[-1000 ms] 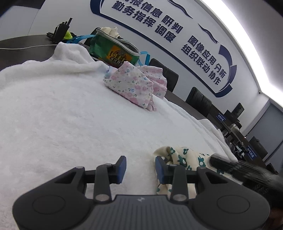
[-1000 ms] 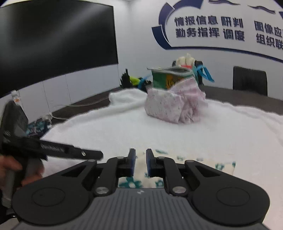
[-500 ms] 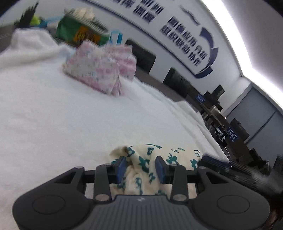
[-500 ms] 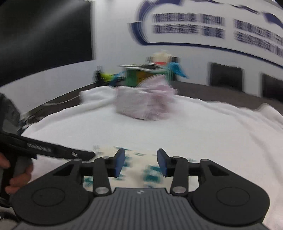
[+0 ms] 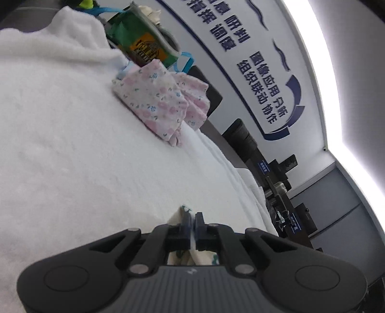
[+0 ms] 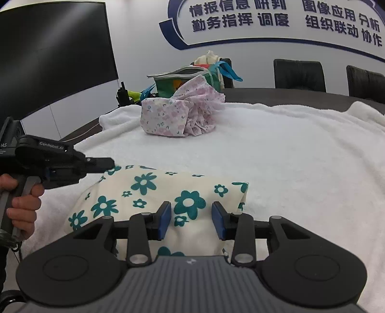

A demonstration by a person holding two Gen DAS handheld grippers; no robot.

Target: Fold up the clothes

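On white blanket [image 6: 276,149] over table: cream cloth with teal flowers [image 6: 154,190], folded, lying near front edge. Left tongs [image 5: 192,222] pinched shut on cloth's far left corner. Right tongs [image 6: 191,222] wide open just above cloth, gripping nothing. Farther back: pink flowered clothes [image 6: 178,113] heaped against green bag [image 6: 182,80]

An office meeting room: dark conference table [image 6: 276,95], black chairs [image 6: 299,73], a large wall screen [image 6: 55,55], blue Chinese lettering [image 6: 238,14] on the wall
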